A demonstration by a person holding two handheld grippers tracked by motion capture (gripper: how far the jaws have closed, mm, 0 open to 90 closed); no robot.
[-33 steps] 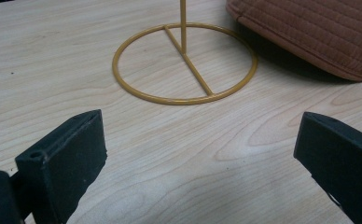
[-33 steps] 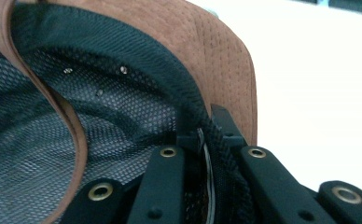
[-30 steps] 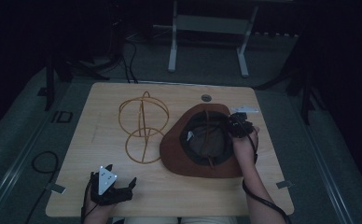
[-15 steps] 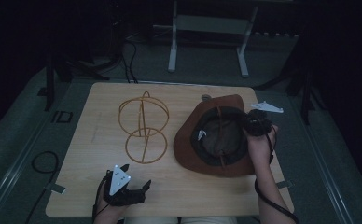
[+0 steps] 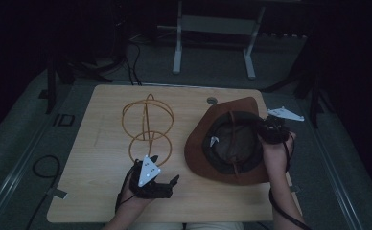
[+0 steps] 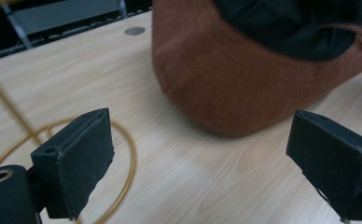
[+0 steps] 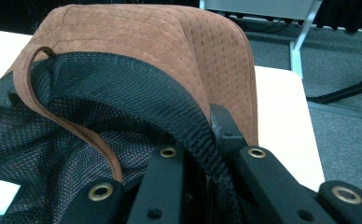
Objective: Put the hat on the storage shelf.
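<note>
A brown suede hat (image 5: 232, 143) lies crown-down on the right half of the table, its black mesh lining facing up and its right side raised. My right gripper (image 5: 266, 132) is shut on the hat's rim and sweatband (image 7: 188, 116); a brown chin cord (image 7: 72, 112) loops beside it. A golden wire stand (image 5: 148, 129) stands left of centre. My left gripper (image 5: 157, 168) hovers near the front edge, just in front of the stand's base ring (image 6: 131, 158). Its jaws have just been closing a little but stay wide open, with nothing between them; the hat's brim (image 6: 235, 79) lies ahead.
The light wooden table (image 5: 102, 158) has a round cable hole (image 5: 212, 100) near its far edge. A metal frame (image 5: 213, 43) stands on the grey floor behind the table. A cable loop (image 5: 42, 165) lies on the floor at the left.
The right gripper has lifted and shifted the hat to the right, tilting its right side up. The left gripper has moved right and up, toward the wire stand's base.
</note>
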